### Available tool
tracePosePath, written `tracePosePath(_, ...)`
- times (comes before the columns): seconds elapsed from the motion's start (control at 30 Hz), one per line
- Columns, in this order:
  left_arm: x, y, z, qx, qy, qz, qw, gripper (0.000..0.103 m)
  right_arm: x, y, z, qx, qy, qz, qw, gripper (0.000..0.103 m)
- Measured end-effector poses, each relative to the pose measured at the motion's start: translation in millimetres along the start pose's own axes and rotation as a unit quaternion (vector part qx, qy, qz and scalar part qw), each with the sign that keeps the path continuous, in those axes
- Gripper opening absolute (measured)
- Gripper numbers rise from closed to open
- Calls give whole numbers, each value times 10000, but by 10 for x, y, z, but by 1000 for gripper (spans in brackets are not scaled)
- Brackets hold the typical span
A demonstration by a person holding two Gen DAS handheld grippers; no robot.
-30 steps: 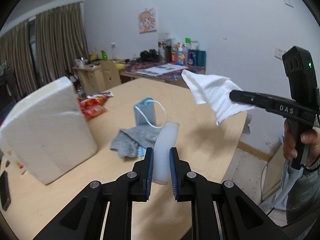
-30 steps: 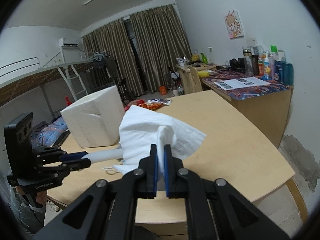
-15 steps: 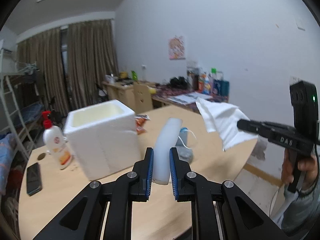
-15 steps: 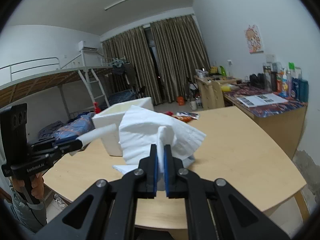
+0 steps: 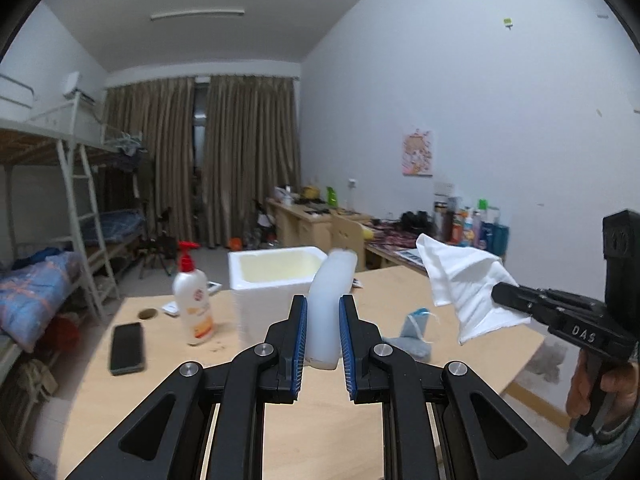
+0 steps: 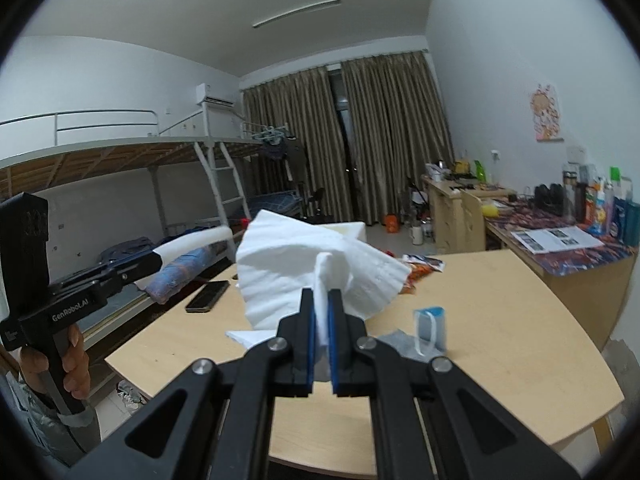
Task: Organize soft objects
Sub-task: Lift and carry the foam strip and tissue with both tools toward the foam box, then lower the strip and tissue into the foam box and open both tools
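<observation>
My left gripper (image 5: 323, 304) is shut on a long white foam strip (image 5: 330, 304), held up above the wooden table (image 5: 168, 364); the strip also shows in the right wrist view (image 6: 192, 244). My right gripper (image 6: 321, 300) is shut on a white cloth (image 6: 304, 268), held in the air; the cloth also shows in the left wrist view (image 5: 464, 288). A white foam box (image 5: 276, 280) stands open on the table behind the strip. A grey cloth (image 5: 412, 346) and a blue face mask (image 6: 430, 326) lie on the table.
A lotion pump bottle (image 5: 194, 304) and a black phone (image 5: 127, 347) sit on the table's left part. Snack packets (image 6: 420, 266) lie near the box. A desk with bottles (image 6: 600, 208) stands by the right wall, bunk beds (image 5: 60, 216) at left.
Both grippers rose and tilted up, each keeping its hold. The left view swung left, bringing the box's open top, the bottle and the phone into sight.
</observation>
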State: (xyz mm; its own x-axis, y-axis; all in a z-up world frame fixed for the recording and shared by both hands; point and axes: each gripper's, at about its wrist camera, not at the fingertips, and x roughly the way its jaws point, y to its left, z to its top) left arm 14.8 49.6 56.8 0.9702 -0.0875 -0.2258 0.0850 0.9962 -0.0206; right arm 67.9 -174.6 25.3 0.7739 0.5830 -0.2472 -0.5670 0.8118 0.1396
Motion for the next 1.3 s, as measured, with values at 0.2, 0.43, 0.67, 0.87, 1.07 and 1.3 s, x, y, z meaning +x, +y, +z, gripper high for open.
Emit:
tracePosePath(0.2, -54, 89, 20, 6, -26, 175, 9998, 17, 113, 80, 32, 14, -79, 235, 9997, 8)
tracePosePath(0.43, 61, 222, 50, -86, 50, 215, 9997, 17, 305, 155, 90, -60, -34, 304, 9995, 8)
tracePosePath(0.67, 332, 372, 146, -148, 155, 268, 9994, 17, 539, 158, 189, -120, 57, 346, 9993, 8)
tracePosePath(0.87, 574, 457, 269, -138, 234, 288, 9992, 17, 771, 119, 314, -132, 128, 293, 9994, 8)
tracePosePath(1.07, 915, 558, 380, -133, 361, 305, 9988, 17, 961, 88, 429, -152, 118, 243, 9995, 8)
tracePosePath(1.3, 1302, 645, 512, -150, 465, 307, 9983, 17, 1181, -3, 551, -127, 165, 267, 9994, 8)
